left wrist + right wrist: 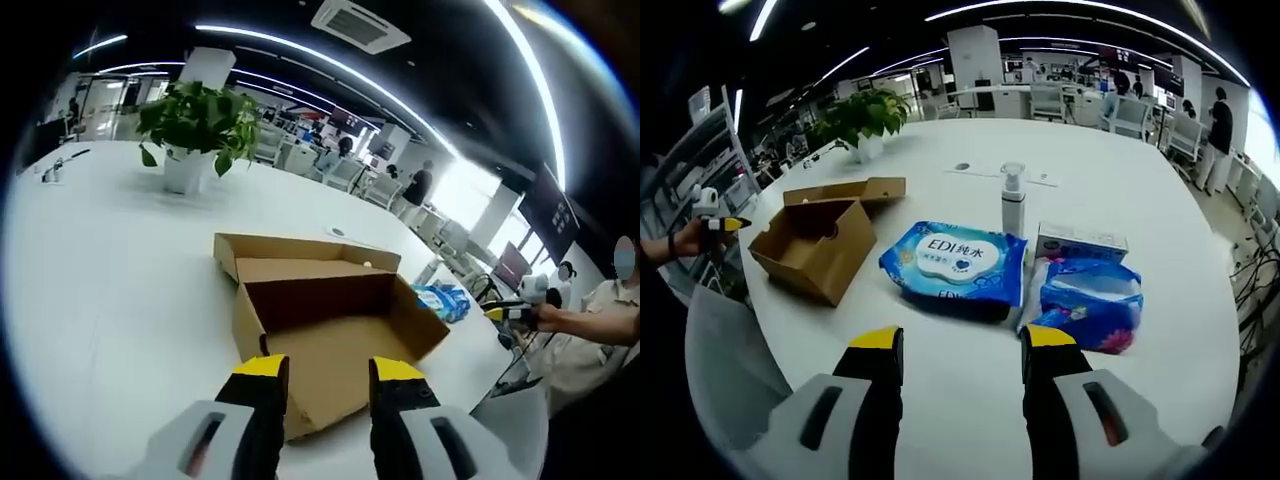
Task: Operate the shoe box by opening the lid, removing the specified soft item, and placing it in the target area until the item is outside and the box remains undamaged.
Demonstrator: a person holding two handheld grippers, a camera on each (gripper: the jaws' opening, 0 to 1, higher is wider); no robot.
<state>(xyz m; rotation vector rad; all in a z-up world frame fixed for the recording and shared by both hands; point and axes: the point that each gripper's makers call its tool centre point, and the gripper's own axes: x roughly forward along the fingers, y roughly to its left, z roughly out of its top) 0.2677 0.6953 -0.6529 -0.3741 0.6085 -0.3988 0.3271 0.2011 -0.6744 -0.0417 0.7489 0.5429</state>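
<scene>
With the box (330,335) open and seemingly empty on the desk (120,280) and the wipes pack (955,262) lying beside it, both the left claw (328,372) and right claw (962,345) stand apart and empty, so withdraw without nudging the lid.
</scene>
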